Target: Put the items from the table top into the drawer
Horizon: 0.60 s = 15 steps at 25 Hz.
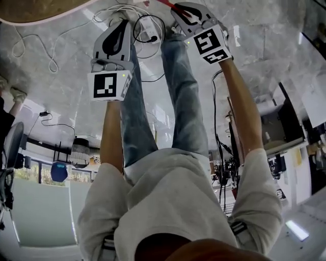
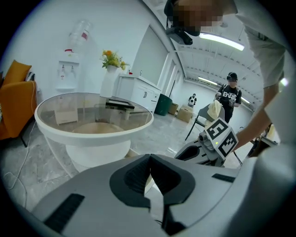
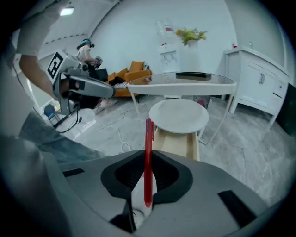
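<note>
Grey marble floor [image 3: 259, 139], white walls [image 3: 138, 32] — orange sofa [image 3: 133, 72]

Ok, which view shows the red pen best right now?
The right gripper view: the red pen is clamped in the right gripper, with most of its length showing. The head view catches only a red sliver at the top edge. The left gripper view shows no pen.
</note>
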Available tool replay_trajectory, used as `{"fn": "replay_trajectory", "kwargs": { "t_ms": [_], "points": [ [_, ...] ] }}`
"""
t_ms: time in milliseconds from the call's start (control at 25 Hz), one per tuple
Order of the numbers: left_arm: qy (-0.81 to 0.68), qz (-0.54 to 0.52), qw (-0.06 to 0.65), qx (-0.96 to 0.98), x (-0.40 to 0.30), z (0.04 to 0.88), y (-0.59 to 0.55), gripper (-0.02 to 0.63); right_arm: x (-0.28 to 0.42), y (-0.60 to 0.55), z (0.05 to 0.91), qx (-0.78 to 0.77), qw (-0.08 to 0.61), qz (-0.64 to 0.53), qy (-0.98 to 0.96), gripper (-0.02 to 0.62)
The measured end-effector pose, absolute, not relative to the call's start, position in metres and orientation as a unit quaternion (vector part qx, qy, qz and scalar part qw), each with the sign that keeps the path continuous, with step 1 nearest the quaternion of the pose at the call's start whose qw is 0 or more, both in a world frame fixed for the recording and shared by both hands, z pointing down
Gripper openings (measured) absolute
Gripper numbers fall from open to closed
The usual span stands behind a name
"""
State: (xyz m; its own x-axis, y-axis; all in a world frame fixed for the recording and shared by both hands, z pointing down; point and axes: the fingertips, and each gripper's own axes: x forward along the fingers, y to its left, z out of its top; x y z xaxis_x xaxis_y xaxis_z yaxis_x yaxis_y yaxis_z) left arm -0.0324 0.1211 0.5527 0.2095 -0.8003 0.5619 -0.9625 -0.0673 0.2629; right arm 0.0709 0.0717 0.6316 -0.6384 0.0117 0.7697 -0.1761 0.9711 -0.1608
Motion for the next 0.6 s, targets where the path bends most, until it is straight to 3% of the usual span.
{"fn": "replay_trajectory", "kwargs": {
  "t_ms": [600],
  "points": [
    [-0.673, 0.067, 0.338, 0.654, -0.059, 0.586, 0.151, 0.015, 0.032, 0.077, 0.742, -0.280, 0.519, -0.252, -0.767, 0.066]
  ]
}}
